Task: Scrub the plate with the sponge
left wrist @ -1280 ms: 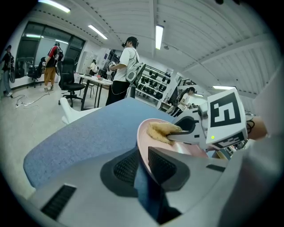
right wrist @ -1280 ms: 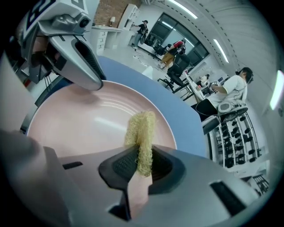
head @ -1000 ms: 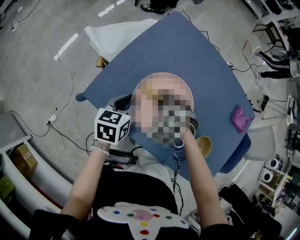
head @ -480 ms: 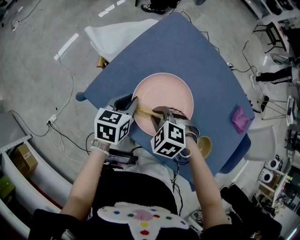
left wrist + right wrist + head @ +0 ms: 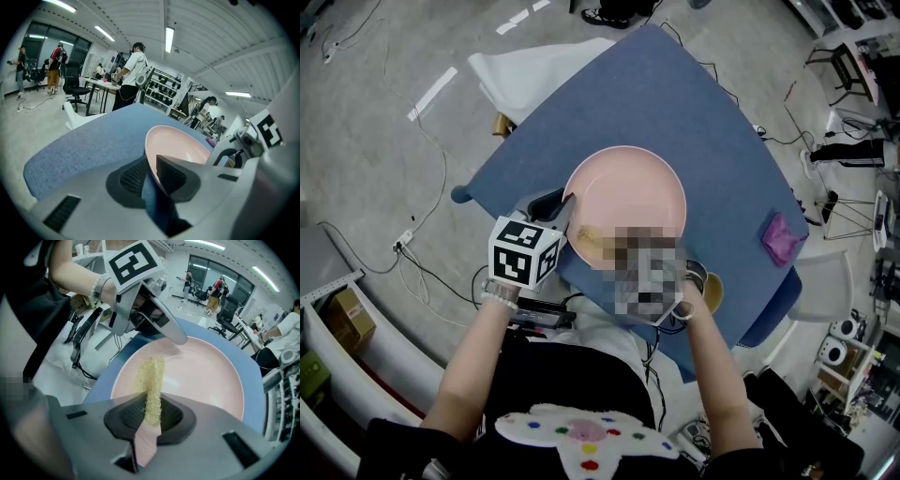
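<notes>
The pink plate (image 5: pixel 628 192) lies on the blue table (image 5: pixel 675 103), near its front edge. My left gripper (image 5: pixel 566 214) is shut on the plate's left rim (image 5: pixel 151 164), one jaw inside the rim and one outside. My right gripper (image 5: pixel 150 411) is shut on a thin yellow sponge (image 5: pixel 152 378), which stands on edge against the near part of the plate (image 5: pixel 201 376). In the head view the sponge (image 5: pixel 589 236) pokes out over the plate's near rim, and a mosaic patch covers most of the right gripper. The left gripper (image 5: pixel 161 326) shows at the plate's far rim in the right gripper view.
A purple cloth (image 5: pixel 783 236) lies at the table's right edge. A small tan bowl (image 5: pixel 711 291) sits by my right hand. A white chair (image 5: pixel 530 70) stands behind the table, and cables run over the floor (image 5: pixel 412 234). People and desks (image 5: pixel 126 75) fill the room behind.
My right gripper has drawn back with the sponge from the plate's middle to its near rim. The left gripper and the plate have stayed put.
</notes>
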Tool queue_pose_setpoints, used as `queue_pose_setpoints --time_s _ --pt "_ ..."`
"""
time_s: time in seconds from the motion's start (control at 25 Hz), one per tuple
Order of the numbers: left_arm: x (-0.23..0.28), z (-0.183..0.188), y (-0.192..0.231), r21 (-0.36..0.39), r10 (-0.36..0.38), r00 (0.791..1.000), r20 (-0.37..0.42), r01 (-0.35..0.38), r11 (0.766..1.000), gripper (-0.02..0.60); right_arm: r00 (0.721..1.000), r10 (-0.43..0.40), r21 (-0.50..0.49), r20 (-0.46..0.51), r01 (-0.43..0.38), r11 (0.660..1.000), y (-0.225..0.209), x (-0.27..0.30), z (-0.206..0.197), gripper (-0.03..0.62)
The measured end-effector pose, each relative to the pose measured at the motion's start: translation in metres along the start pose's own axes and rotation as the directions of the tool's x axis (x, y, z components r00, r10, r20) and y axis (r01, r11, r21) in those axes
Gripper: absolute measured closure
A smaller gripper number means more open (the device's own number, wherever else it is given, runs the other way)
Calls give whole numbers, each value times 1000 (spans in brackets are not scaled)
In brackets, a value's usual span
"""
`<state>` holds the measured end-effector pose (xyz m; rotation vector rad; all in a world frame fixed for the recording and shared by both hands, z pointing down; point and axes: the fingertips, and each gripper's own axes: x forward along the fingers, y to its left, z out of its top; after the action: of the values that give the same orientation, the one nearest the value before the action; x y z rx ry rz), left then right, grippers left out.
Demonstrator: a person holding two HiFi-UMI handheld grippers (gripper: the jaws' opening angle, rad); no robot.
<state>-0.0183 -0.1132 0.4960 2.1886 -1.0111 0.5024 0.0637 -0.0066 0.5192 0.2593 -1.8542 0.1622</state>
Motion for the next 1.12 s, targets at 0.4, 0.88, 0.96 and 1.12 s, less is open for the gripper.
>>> queue_pose_setpoints --time_s 0.4,0.88,0.96,1.12 --pt "0 0 1 5 2 1000 -1 -2 1000 506 966 -247 83 -79 253 964 -58 -5 -22 537" --pt "0 0 0 3 10 1000 -3 -10 1000 508 889 -432 177 -153 454 873 -131 -12 -40 539" --pt "1 0 1 6 12 1000 -6 -12 1000 508 869 -462 160 -179 489 858 -140 -13 -45 539" --pt "1 0 4 3 19 1000 -1 -19 1000 508 828 -506 71 -240 535 842 -148 -12 -52 540"
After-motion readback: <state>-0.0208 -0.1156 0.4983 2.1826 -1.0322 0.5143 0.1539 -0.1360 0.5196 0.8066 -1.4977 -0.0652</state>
